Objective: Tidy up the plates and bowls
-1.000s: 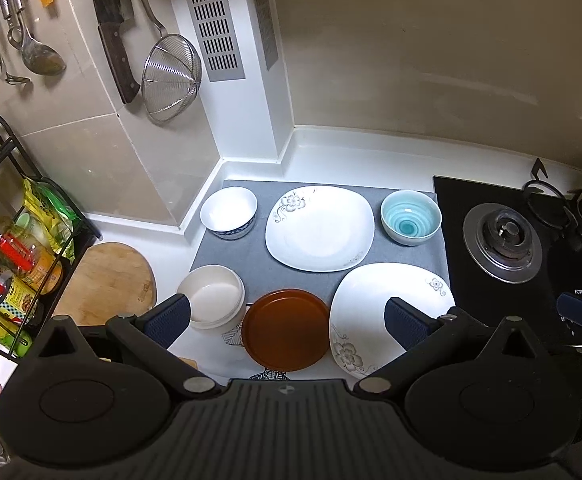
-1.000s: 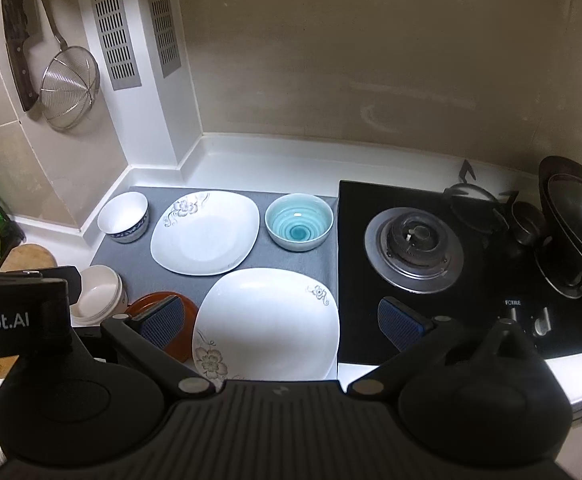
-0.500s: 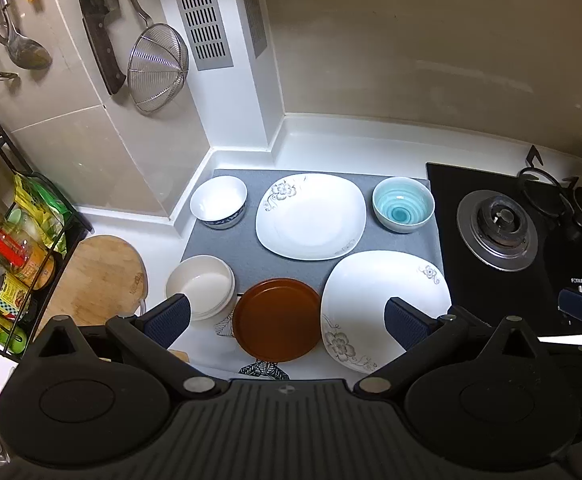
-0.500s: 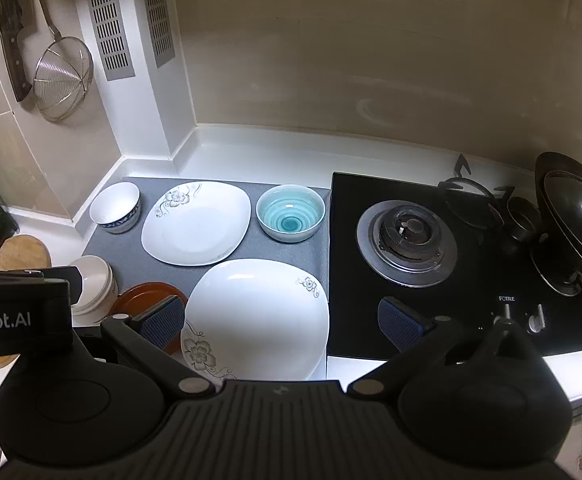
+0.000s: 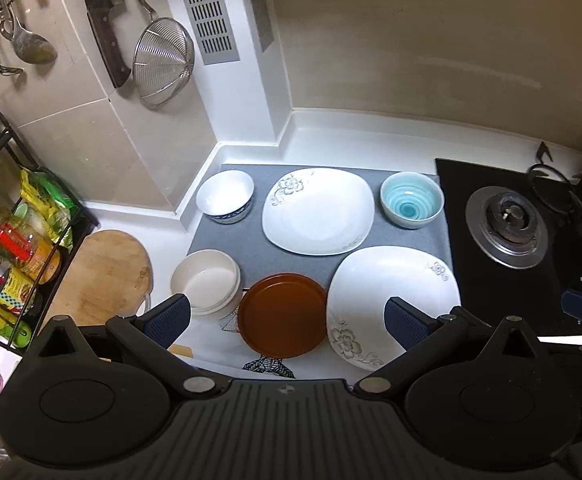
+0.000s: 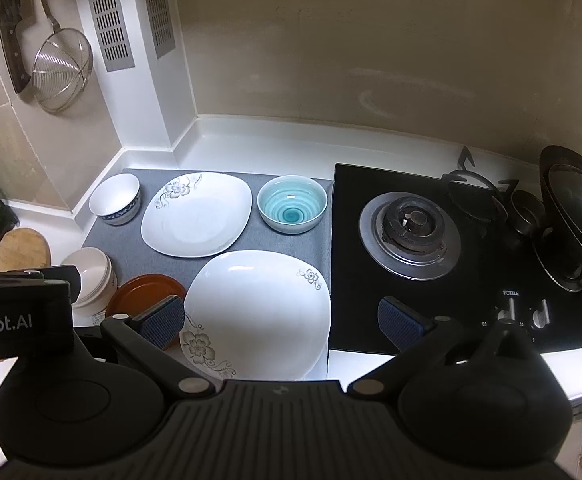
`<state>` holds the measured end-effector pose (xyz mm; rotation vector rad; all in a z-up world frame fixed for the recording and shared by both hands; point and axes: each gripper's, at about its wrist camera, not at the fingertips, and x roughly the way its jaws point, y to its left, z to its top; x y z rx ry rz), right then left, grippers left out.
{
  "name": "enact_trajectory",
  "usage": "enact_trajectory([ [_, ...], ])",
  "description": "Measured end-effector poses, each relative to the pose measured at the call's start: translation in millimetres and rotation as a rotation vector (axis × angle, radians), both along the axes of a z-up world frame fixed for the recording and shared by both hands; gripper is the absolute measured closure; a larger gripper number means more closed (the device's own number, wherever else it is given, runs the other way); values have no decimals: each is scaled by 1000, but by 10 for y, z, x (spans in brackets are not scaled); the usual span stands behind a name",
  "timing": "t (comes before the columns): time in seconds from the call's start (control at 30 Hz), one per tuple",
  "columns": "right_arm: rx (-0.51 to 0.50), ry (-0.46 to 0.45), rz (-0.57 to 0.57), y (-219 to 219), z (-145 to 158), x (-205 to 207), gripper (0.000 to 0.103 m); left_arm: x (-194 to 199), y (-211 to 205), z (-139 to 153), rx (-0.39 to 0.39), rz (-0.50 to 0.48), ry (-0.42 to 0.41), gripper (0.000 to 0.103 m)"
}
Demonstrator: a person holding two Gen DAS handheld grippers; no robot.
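Both tongs hang above the worktop with their jaws spread wide and nothing between them: the left tongs over the brown plate, the right tongs over the near white plate. On the grey mat at the back stand a small white bowl with a blue band, a square white plate with a flower print and a pale blue bowl with rings inside, side by side and apart from one another. Nearer, a cream bowl sits at the mat's left edge, just beside the brown plate, and the near white plate lies on the right, close to the black hob. A round wooden board lies left of the cream bowl, beside a rack of bottles. A strainer and a cleaver hang on the wall
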<state>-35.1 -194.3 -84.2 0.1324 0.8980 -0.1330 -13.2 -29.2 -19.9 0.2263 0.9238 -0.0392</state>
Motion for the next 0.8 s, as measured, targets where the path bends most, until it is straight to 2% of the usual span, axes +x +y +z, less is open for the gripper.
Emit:
enact_trajectory([
  [0.2, 14, 9, 4, -11, -38, 25, 0, 23, 41, -34, -29, 14, 21, 0],
  [0.4, 28, 22, 28, -23, -113, 59, 0, 19, -10, -77, 18, 34, 22, 0],
  [0.6, 61, 31, 36, -66, -196, 61, 0, 39, 0, -143, 7, 37, 52, 0],
  [0.73, 63, 24, 45, -115, -296, 52, 0, 97, 10, -287, 0, 15, 61, 0],
  [0.8, 49, 21, 41, -146, -383, 35, 0, 155, 101, -435, -28, 26, 90, 0],
])
